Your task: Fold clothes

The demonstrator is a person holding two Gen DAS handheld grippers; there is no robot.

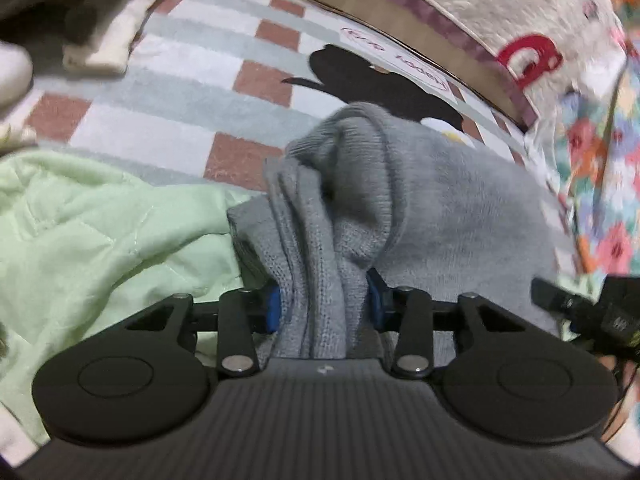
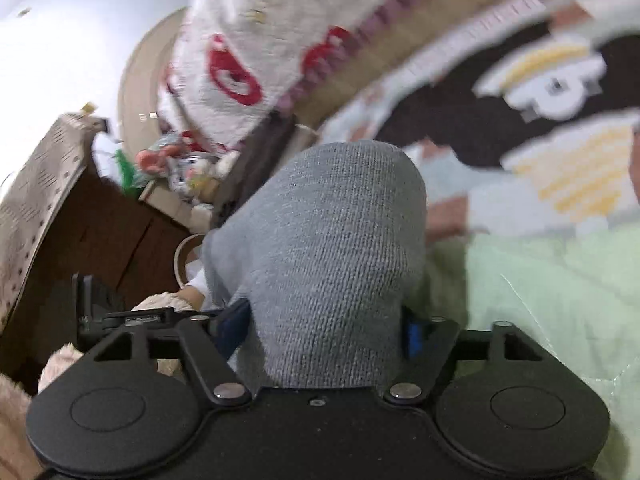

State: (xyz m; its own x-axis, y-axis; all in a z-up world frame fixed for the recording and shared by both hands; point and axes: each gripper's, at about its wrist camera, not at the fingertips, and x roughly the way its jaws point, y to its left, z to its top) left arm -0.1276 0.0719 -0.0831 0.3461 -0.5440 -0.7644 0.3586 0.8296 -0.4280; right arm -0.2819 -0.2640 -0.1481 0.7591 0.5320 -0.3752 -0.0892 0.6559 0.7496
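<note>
Left gripper (image 1: 326,304): closed on a bunched fold of the grey knit garment (image 1: 420,208). The fabric is pinched between the blue pads (image 1: 273,307) and rises in ridges above them. The rest of the garment spreads to the right over a checkered rug (image 1: 168,92) with red-brown squares and a black cartoon figure. A pale green quilted cover (image 1: 92,232) lies to the left, touching the garment's edge.

Right gripper (image 2: 326,330): closed on another part of the grey knit garment (image 2: 332,248), which humps up over the gripper and hides the fingertips. The green cover (image 2: 552,288) lies to the right, on the rug (image 2: 460,120).

Containers: in the right wrist view, an open cardboard box (image 2: 168,200) sits to the left beyond the garment. It holds a jumble of small soft toys (image 2: 188,164); individual items are too blurred to identify. A white fleece blanket (image 2: 256,52) with red motifs hangs above it.
</note>
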